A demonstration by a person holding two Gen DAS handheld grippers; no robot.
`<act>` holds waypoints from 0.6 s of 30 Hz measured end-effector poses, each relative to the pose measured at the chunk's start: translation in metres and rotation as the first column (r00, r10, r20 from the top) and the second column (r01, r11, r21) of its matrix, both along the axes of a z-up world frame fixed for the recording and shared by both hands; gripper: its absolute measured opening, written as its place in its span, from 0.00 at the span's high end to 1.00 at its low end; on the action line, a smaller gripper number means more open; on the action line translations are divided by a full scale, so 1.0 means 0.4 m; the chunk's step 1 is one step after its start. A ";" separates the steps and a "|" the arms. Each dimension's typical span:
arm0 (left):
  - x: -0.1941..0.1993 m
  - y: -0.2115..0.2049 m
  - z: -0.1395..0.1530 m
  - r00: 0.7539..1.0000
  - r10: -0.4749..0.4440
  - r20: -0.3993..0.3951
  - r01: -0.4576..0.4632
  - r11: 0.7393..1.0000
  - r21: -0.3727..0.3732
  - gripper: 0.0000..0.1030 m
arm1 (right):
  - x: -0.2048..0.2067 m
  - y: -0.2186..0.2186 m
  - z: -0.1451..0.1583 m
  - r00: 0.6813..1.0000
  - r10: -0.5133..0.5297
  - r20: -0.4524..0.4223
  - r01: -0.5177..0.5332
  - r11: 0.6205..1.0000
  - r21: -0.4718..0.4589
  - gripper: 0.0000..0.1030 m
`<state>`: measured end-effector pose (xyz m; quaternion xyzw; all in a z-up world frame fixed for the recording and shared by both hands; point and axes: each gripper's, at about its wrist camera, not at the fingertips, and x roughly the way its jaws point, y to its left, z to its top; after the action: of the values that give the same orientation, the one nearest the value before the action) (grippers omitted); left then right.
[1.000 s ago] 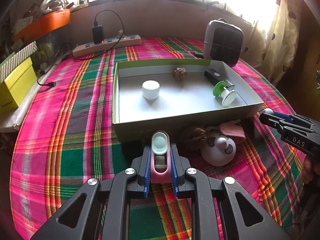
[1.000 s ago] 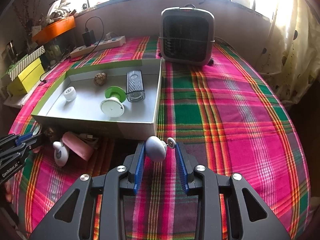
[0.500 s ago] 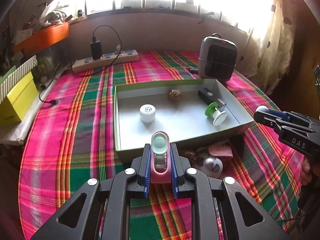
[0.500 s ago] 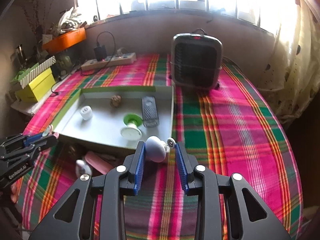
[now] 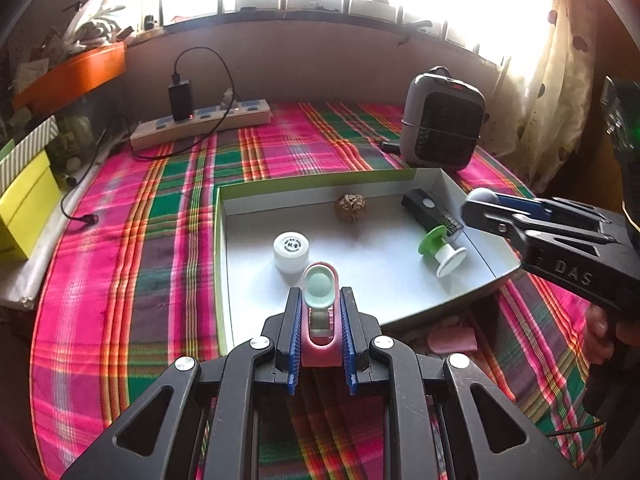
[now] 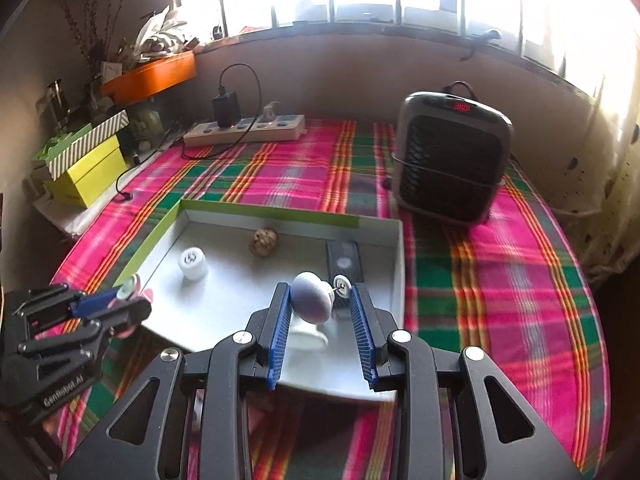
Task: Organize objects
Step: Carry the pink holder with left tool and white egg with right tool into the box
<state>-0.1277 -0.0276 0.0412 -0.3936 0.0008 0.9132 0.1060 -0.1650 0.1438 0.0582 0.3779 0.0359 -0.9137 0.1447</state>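
In the left wrist view, a pink oblong case with a pale green oval cap (image 5: 319,307) is gripped by the left gripper (image 5: 320,334) above the shallow grey cardboard box (image 5: 436,178).

In the right wrist view, a lilac egg-shaped knob with a small white wheel (image 6: 313,295) is clamped by the right gripper (image 6: 321,330) over that box (image 6: 280,213).

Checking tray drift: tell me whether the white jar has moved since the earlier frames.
No. The white jar sits in the same left part of the tray, beside the walnut; only the camera shifted.
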 end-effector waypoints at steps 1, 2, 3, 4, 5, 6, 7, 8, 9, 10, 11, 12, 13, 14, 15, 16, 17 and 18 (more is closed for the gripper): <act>-0.007 -0.001 -0.002 1.000 0.001 0.002 -0.001 1.000 0.002 0.85 | -0.010 -0.005 -0.002 1.000 0.007 0.002 -0.007 1.000 0.002 0.69; -0.013 -0.002 -0.004 1.000 0.001 0.004 -0.001 1.000 0.005 0.85 | -0.022 -0.013 -0.006 1.000 0.015 0.004 -0.015 1.000 0.006 0.69; -0.020 -0.003 -0.007 1.000 0.002 0.009 -0.002 1.000 0.008 0.85 | -0.032 -0.020 -0.009 1.000 0.024 0.008 -0.024 1.000 0.009 0.69; -0.027 -0.002 -0.010 1.000 -0.001 0.015 0.001 1.000 0.009 0.85 | -0.041 -0.025 -0.012 0.999 0.030 0.012 -0.030 0.999 0.011 0.69; -0.032 -0.002 -0.012 1.000 0.001 0.016 -0.001 1.000 0.009 0.85 | -0.052 -0.031 -0.017 0.999 0.035 0.017 -0.035 0.999 0.014 0.69; -0.038 -0.001 -0.015 1.000 0.003 0.018 -0.003 1.000 0.008 0.85 | -0.061 -0.037 -0.022 0.999 0.040 0.021 -0.040 0.999 0.015 0.69; -0.043 0.000 -0.017 1.000 0.000 0.019 0.000 1.000 0.007 0.85 | -0.068 -0.040 -0.026 0.999 0.045 0.026 -0.046 0.999 0.015 0.69; -0.046 0.002 -0.019 1.000 -0.001 0.020 0.001 1.000 0.006 0.85 | -0.077 -0.045 -0.031 0.998 0.052 0.030 -0.052 0.999 0.015 0.69; -0.050 0.002 -0.021 1.000 -0.002 0.022 0.001 1.000 0.005 0.85 | -0.082 -0.048 -0.035 0.998 0.057 0.034 -0.057 0.998 0.015 0.69; -0.055 0.003 -0.023 1.000 -0.003 0.024 0.003 1.000 0.003 0.85 | -0.090 -0.051 -0.039 0.997 0.063 0.041 -0.063 0.998 0.017 0.69; -0.061 0.004 -0.027 1.000 -0.003 0.026 0.003 1.000 0.001 0.85 | -0.096 -0.056 -0.043 0.997 0.068 0.046 -0.069 0.997 0.021 0.69; -0.063 0.003 -0.029 1.000 -0.002 0.027 0.002 1.000 0.002 0.85 | -0.102 -0.060 -0.047 0.996 0.074 0.050 -0.075 0.997 0.024 0.69; -0.069 0.003 -0.032 1.000 -0.001 0.031 0.001 1.000 0.003 0.85 | -0.107 -0.065 -0.049 0.995 0.079 0.052 -0.081 0.996 0.026 0.69; -0.071 0.002 -0.035 0.999 0.000 0.034 0.000 1.000 0.003 0.85 | -0.112 -0.070 -0.052 0.995 0.084 0.054 -0.086 0.996 0.030 0.69; -0.075 0.002 -0.038 0.999 0.000 0.037 0.000 1.000 0.002 0.85 | -0.115 -0.075 -0.055 0.995 0.088 0.055 -0.090 0.995 0.035 0.69; -0.078 0.002 -0.040 0.999 -0.001 0.038 0.001 1.000 0.001 0.85 | -0.119 -0.079 -0.059 0.994 0.090 0.057 -0.092 0.995 0.040 0.69; -0.081 0.002 -0.043 0.999 -0.002 0.041 0.002 1.000 0.000 0.85 | -0.124 -0.082 -0.063 0.994 0.093 0.062 -0.095 0.994 0.045 0.69; -0.083 0.002 -0.046 0.999 -0.003 0.044 0.003 1.000 0.000 0.85 | -0.128 -0.084 -0.065 0.993 0.095 0.065 -0.099 0.994 0.047 0.69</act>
<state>-0.1610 -0.0268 0.0230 -0.4135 -0.0007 0.9041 0.1073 -0.2161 0.1103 0.0321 0.4077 0.0727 -0.8921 0.1805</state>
